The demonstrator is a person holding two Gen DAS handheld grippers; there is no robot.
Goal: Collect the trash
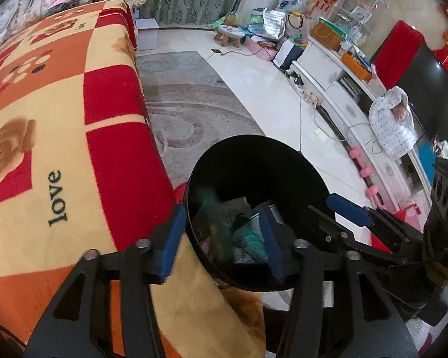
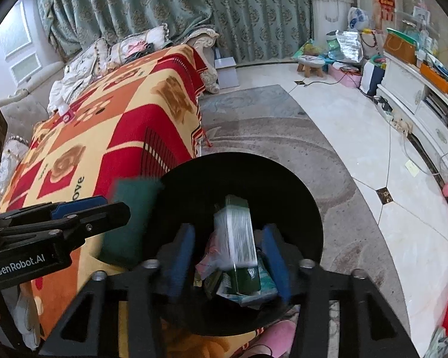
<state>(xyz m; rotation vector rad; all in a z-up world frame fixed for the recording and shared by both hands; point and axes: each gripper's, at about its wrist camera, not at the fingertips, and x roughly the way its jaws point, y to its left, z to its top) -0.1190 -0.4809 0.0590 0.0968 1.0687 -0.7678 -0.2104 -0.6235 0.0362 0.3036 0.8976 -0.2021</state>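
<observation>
A black round trash bin point(image 1: 254, 161) stands on the floor beside the blanket-covered table; it also shows in the right wrist view point(image 2: 242, 173). Several wrappers and packets point(image 1: 248, 235) lie inside it. A green and white box point(image 2: 237, 235) is in mid-air, blurred, over the bin mouth between my right gripper's fingers. A blurred green item point(image 2: 128, 223) falls at the bin's left rim, below my left gripper. My left gripper point(image 1: 221, 238) is open above the bin. My right gripper point(image 2: 230, 256) is open above the bin, gripping nothing.
A red, orange and yellow blanket point(image 1: 59, 137) covers the table on the left. A patterned grey rug point(image 2: 268, 137) lies under the bin. A white TV cabinet point(image 1: 337, 89) with clutter runs along the right. A small stool point(image 2: 310, 64) stands far back.
</observation>
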